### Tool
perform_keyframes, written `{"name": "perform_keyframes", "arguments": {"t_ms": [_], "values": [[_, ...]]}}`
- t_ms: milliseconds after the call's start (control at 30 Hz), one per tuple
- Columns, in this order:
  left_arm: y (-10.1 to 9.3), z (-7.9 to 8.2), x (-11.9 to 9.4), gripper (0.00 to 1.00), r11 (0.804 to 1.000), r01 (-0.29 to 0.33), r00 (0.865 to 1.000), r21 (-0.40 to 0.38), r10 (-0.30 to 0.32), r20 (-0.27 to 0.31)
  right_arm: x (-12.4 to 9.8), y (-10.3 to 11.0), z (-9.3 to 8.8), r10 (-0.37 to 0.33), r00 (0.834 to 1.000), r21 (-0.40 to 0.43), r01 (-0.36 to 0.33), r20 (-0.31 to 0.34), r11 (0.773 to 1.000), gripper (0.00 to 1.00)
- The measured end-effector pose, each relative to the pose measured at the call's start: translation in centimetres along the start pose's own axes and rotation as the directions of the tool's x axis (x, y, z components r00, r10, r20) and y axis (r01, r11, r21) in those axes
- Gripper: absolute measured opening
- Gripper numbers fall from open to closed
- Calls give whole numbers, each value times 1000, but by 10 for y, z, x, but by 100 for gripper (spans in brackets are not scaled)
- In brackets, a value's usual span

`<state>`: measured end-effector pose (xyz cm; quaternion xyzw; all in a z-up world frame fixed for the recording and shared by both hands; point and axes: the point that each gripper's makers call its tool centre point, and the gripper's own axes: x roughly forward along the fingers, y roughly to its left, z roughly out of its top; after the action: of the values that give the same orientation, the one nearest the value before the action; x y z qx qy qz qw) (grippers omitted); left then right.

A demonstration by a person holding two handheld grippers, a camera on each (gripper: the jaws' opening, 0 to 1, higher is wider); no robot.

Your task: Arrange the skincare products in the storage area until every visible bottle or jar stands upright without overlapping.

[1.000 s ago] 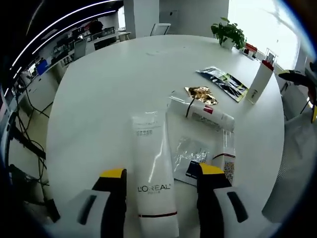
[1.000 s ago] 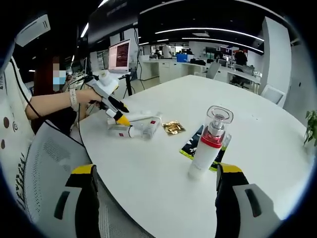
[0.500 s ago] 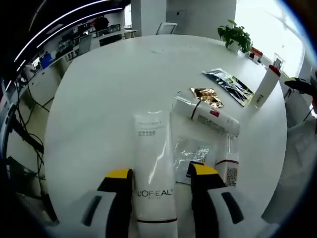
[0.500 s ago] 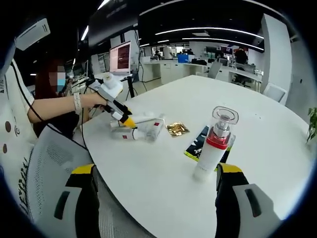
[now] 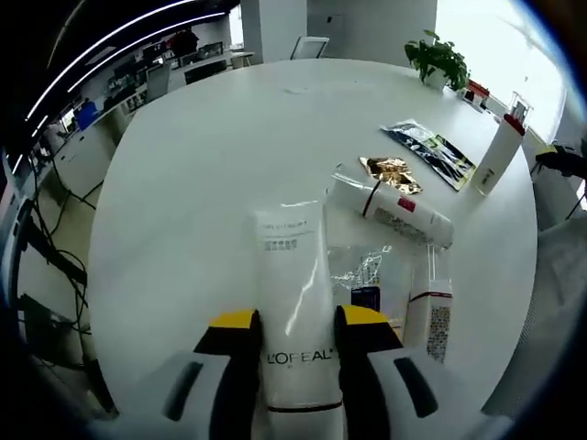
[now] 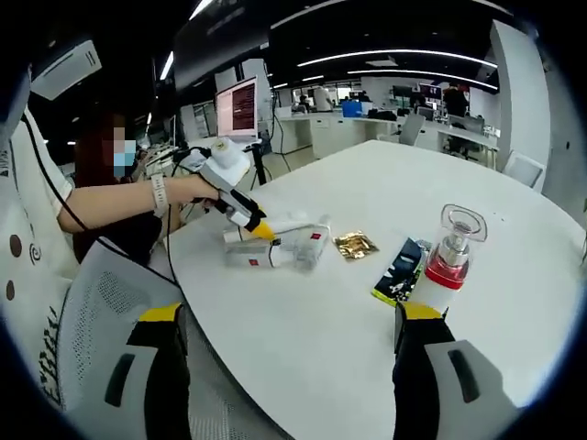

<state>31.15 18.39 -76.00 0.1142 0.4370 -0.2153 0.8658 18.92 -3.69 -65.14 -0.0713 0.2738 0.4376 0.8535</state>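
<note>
A white L'Oreal tube (image 5: 292, 266) lies flat on the round white table (image 5: 202, 156). My left gripper (image 5: 298, 321) is shut on its lower part, both yellow-tipped jaws pressed against its sides. Right of it lie a white tube with a red band (image 5: 396, 213) and a small white tube (image 5: 429, 312). A white pump bottle with a red collar (image 5: 500, 154) stands upright at the far right. In the right gripper view that pump bottle (image 6: 445, 268) stands just inside my open right gripper (image 6: 289, 316). The left gripper (image 6: 246, 218) is held by a hand there, over the lying tubes (image 6: 275, 247).
A gold sachet (image 5: 390, 172), a black-and-green sachet (image 5: 431, 147) and a clear sachet (image 5: 362, 268) lie among the tubes. A potted plant (image 5: 438, 60) stands at the table's far edge. A mesh chair back (image 6: 96, 335) is close on the left of the right gripper view.
The left jaws have drawn together onto the L'Oreal tube. The right gripper view has shifted, so the pump bottle now sits further right in it; the right jaws stay apart.
</note>
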Motion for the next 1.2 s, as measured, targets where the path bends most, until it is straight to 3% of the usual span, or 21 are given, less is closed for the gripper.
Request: {"name": "perform_keyframes", "arguments": {"t_ms": [333, 533, 767, 933, 1200], "values": [[2, 1, -2, 26, 999, -16, 996, -52, 21, 84, 19, 17, 11, 62, 997, 67, -65, 50, 996, 80], [2, 0, -4, 25, 998, -10, 995, -54, 15, 94, 25, 25, 14, 82, 994, 84, -88, 68, 993, 76], [1, -3, -23, 24, 996, 6, 991, -84, 6, 136, 32, 31, 17, 122, 989, 112, -131, 81, 985, 70], [-4, 3, -39, 24, 997, 9, 983, -73, 4, 182, 34, 37, 20, 151, 983, 150, -166, 107, 975, 65], [-24, 31, -71, 25, 999, 17, 964, -31, -8, 267, 34, 38, 24, 155, 979, 170, -176, 132, 970, 61]]}}
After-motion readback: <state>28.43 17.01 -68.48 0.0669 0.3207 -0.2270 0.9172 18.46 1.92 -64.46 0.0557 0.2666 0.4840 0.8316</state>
